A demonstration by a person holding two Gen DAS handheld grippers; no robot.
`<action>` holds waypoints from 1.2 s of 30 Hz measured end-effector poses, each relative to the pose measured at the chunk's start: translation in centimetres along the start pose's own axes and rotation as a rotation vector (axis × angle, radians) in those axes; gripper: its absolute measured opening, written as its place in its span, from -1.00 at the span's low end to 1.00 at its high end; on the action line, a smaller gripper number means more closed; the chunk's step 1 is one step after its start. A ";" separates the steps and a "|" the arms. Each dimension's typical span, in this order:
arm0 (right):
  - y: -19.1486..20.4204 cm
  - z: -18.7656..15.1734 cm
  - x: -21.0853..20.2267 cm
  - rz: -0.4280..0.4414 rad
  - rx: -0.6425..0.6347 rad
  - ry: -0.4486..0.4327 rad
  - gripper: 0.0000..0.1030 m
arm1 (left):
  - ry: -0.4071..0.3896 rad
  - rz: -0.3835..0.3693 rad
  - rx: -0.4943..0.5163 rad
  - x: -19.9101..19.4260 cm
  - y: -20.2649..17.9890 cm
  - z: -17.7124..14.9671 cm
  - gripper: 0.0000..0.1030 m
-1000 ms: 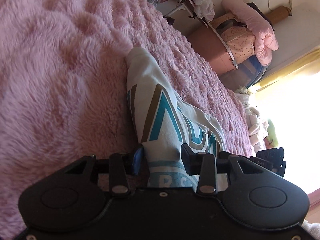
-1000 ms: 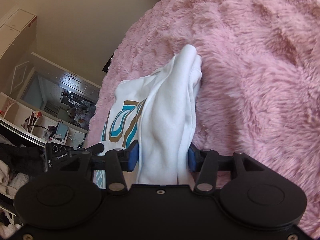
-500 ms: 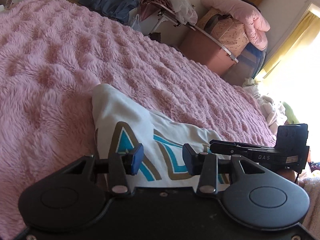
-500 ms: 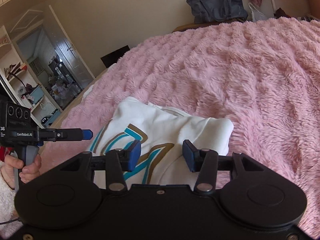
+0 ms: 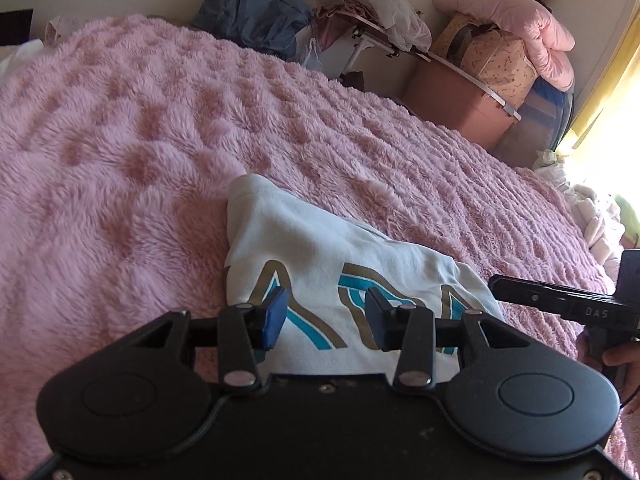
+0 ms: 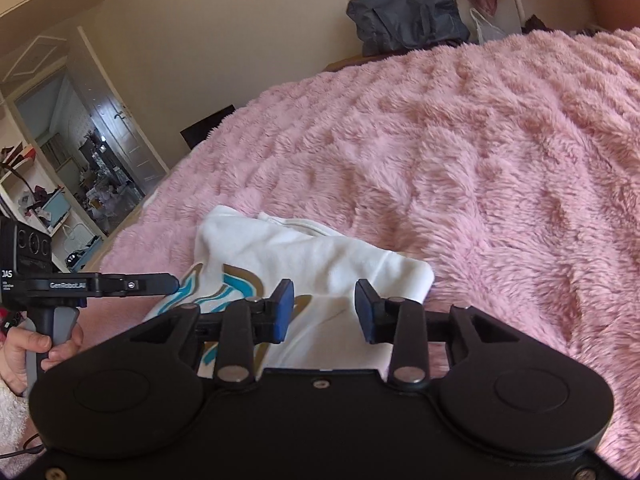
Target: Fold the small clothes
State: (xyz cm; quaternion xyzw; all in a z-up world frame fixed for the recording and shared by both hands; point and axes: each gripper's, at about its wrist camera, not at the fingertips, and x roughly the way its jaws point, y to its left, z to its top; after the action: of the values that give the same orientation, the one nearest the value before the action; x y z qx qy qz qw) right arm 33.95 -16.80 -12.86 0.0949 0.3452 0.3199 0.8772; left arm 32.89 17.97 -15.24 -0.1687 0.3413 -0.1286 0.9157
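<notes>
On my left wrist view, the only writing I can read is "DAS", printed on the black body of the right gripper [image 5: 496, 282] that pokes in at the far right, beyond my right-hand finger. The left gripper [image 5: 326, 316] has its blue-padded fingers [image 5: 272, 318] parted with a clear gap and nothing held between them. Through that gap and just ahead of the tips lies the folded white shirt [image 5: 320, 248], its teal and tan print facing up, resting on the pink fluffy blanket [image 5: 140, 140].

On my right wrist view, the left gripper [image 6: 176, 283] reaches in from the far left, past my left-hand finger, and I can read "GenRobot.AI" along its arm and "DAS" on the block behind it, partly cut off; a hand [image 6: 36, 350] holds its handle below. The right gripper [image 6: 324, 306] also stands open, its fingers [image 6: 366, 312] spread and empty. The folded white shirt [image 6: 320, 256] lies under and ahead of the tips; I cannot tell whether the pads touch the cloth. The pink fluffy blanket [image 6: 500, 160] spreads away to the right of the fingers.
</notes>
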 end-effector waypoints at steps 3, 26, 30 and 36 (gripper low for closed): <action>3.3 -1.3 -3.2 0.016 -0.092 -0.032 -0.28 | 0.014 0.055 -0.011 -2.3 -1.4 -1.4 -0.10; 6.5 -13.5 -6.3 -0.074 -0.058 0.144 -0.26 | 0.085 0.090 -0.063 -4.5 -4.8 -10.3 -0.06; 8.6 -12.1 -8.8 -0.105 -0.005 0.069 -0.12 | 0.041 0.133 -0.026 -8.4 -6.8 -9.5 -0.05; 14.6 -10.4 -12.8 -0.297 -0.032 0.028 0.25 | 0.034 0.224 0.012 -13.7 -10.6 -10.5 0.02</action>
State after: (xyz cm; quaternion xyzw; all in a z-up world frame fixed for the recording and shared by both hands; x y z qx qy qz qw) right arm 12.60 -14.03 -7.93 0.0243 0.3625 0.1936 0.9113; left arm 14.57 10.83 -10.52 -0.1219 0.3726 -0.0303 0.9194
